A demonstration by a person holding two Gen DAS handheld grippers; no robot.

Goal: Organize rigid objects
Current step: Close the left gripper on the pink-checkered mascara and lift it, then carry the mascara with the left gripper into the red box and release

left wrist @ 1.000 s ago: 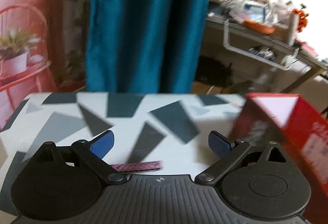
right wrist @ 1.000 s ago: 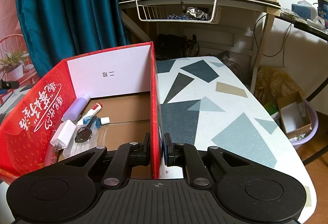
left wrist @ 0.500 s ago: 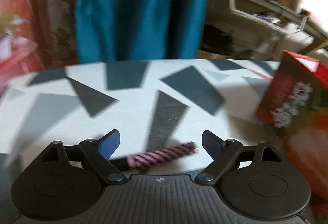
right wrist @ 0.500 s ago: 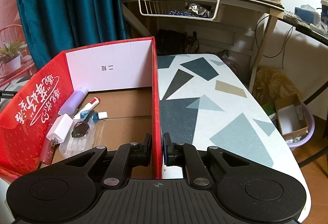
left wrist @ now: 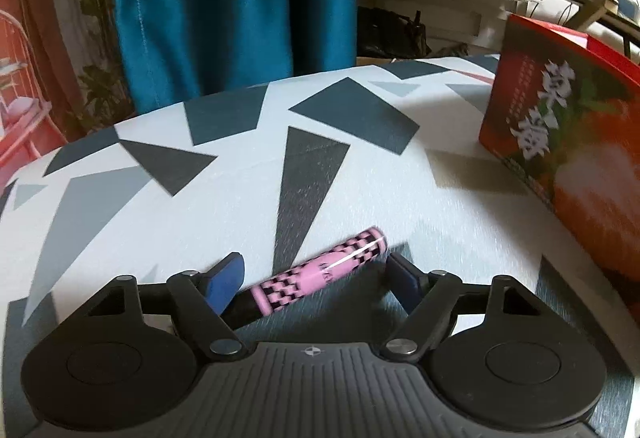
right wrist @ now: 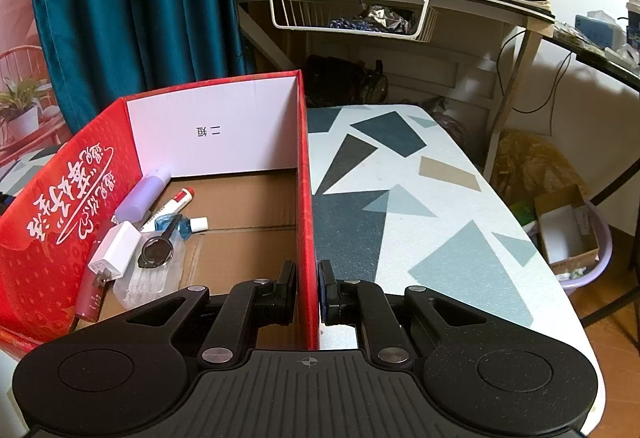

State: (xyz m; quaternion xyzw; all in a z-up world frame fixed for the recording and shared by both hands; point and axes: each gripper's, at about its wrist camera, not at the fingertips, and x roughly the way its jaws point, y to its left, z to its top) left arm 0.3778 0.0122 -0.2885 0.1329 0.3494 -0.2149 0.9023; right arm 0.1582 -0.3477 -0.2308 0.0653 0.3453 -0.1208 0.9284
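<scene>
— Red cardboard box [right wrist: 64, 197] on the table [right wrist: 440, 238]: what's inside?

— At its nine o'clock side, a lilac bottle [right wrist: 142, 193], white charger [right wrist: 114, 252], a red-capped tube [right wrist: 176, 201], dark ring holder [right wrist: 156, 250]; some bits beneath are hard to make out.

— And the tongs?

— Right gripper [right wrist: 308, 294] is clamped on the box's right wall. Left gripper [left wrist: 316, 278] is closing, pads not yet pressing; the pink checked pen [left wrist: 320, 274] lies on the table between them, tip toward two o'clock, its dark end hidden behind the left finger [left wrist: 224, 282].

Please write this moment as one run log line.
left gripper: closing around pink checkered tube, not gripped | right gripper: shut on red box wall
</scene>
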